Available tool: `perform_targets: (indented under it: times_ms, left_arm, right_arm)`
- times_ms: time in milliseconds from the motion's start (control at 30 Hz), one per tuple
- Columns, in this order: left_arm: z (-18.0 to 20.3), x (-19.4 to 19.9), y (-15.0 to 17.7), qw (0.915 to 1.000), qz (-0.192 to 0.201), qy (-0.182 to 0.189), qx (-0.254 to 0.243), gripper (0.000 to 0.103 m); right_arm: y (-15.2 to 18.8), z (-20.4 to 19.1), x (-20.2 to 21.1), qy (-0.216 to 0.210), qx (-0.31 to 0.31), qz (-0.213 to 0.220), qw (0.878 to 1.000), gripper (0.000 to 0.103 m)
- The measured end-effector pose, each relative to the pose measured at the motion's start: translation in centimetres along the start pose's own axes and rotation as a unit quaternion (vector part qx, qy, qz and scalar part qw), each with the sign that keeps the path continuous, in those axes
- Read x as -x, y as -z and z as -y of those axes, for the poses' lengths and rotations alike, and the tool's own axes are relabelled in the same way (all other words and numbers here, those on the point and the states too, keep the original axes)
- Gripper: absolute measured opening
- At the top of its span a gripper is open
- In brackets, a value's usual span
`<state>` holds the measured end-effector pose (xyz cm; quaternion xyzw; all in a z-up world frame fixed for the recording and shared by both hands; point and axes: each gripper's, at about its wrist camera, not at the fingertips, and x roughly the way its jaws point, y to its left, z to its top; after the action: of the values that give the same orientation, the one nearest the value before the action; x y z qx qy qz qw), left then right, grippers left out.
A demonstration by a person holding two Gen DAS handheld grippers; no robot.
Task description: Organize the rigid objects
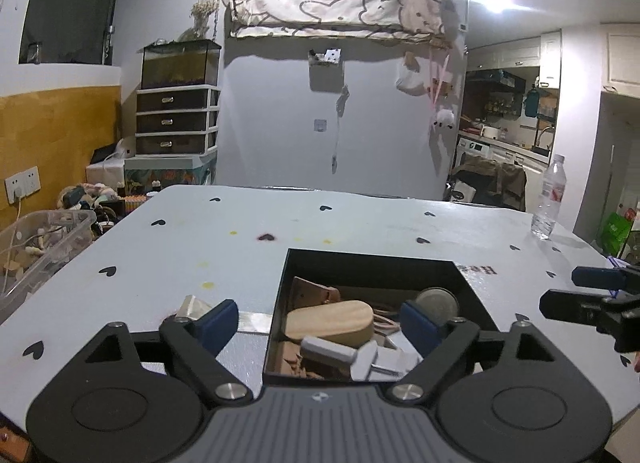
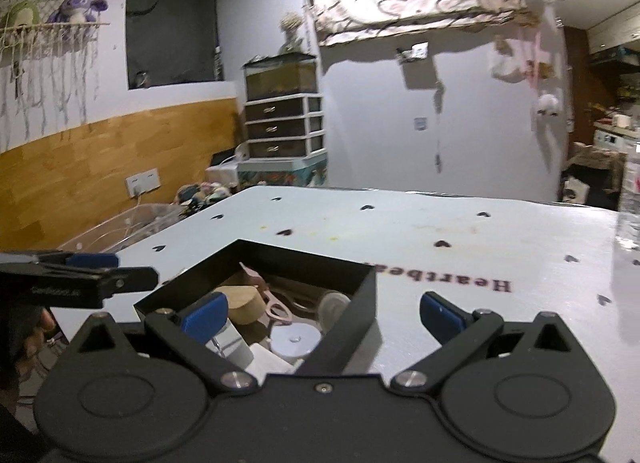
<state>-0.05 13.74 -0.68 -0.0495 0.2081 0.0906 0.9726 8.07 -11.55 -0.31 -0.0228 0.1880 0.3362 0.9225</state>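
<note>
A black open box (image 1: 282, 283) sits on the light heart-print table (image 1: 240, 231). It holds a wooden block (image 1: 332, 321), a white plug (image 1: 360, 355), a round metal tin (image 1: 438, 303), pink pieces and other items. My left gripper (image 1: 318, 323) is open and empty, hovering over the box's near left edge. My right gripper (image 2: 322, 315) is open and empty above the box's near right corner (image 2: 366, 287). It also shows at the right edge of the left wrist view (image 1: 592, 295). The left gripper appears in the right wrist view (image 2: 80, 275).
A small silvery packet (image 1: 194, 307) lies on the table left of the box. A clear water bottle (image 1: 550, 199) stands at the far right. A clear plastic bin (image 1: 36, 243) of odds and ends sits off the table's left side.
</note>
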Motion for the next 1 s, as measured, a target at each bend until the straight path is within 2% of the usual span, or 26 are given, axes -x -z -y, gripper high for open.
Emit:
perform_targets:
  times_ms: [233, 700, 1000]
  left_arm:
    - [1.0, 2.5, 1.2, 0.9995, 0.026, 0.004, -0.017, 0.103]
    - [1.9, 4.4, 2.5, 0.9985, 0.047, -0.027, -0.012, 0.103]
    - [2.8, 5.1, 2.5, 0.9978, 0.055, -0.029, -0.023, 0.103]
  right_arm:
    - [1.1, -0.4, 2.6, 0.033, -0.005, 0.020, 0.999, 0.103]
    - [2.2, -1.0, 4.9, 0.064, -0.003, 0.032, 0.997, 0.103]
    - [2.7, -0.6, 5.3, 0.069, -0.009, 0.030, 0.997, 0.103]
